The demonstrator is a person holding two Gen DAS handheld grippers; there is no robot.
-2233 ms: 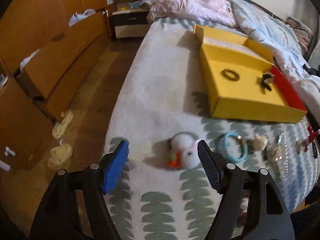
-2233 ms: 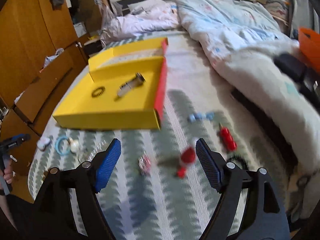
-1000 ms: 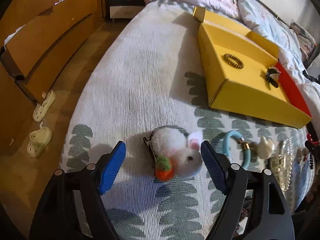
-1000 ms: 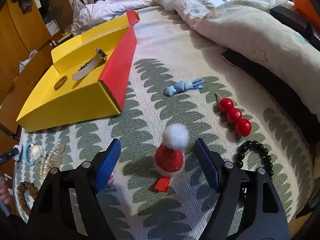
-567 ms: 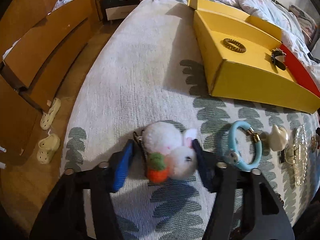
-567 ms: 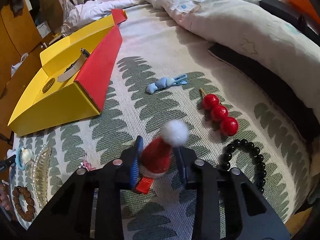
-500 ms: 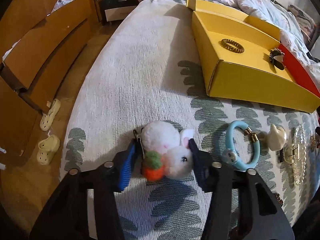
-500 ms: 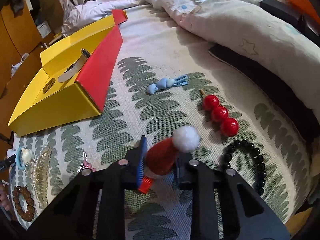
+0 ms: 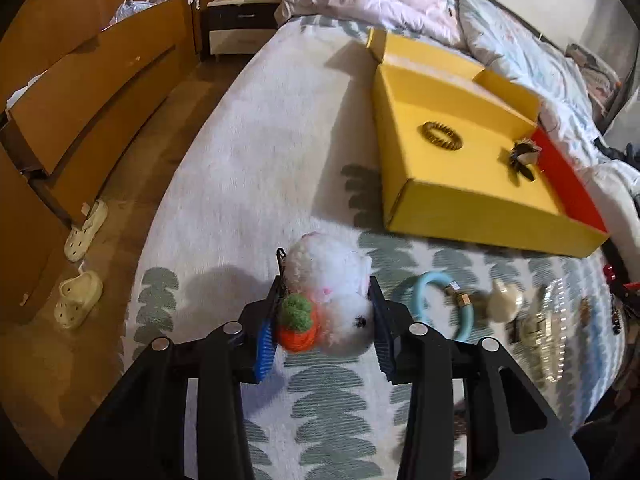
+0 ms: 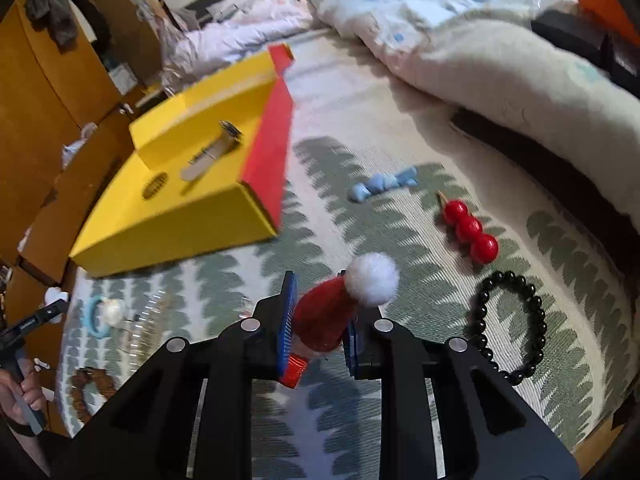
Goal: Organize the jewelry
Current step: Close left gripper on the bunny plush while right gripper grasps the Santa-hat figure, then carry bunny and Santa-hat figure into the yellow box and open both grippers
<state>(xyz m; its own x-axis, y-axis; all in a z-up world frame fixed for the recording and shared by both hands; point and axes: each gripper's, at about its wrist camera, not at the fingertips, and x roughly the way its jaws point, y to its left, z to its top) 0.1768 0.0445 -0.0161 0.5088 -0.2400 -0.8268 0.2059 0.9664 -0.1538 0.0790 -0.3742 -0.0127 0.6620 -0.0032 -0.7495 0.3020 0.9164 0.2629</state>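
With jaws previously open, the left gripper [image 9: 323,322] is closing on the fluffy white rabbit hair clip [image 9: 328,300] while the right gripper [image 10: 318,330] clamps the red felt Santa-hat clip [image 10: 326,316], both ready for the yellow cardboard box [image 9: 472,204].

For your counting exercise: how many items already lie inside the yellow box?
2. A brown coil hair tie lies mid-floor of the yellow box; a metal hair clip lies near its red side. The far compartment's floor is partly hidden.
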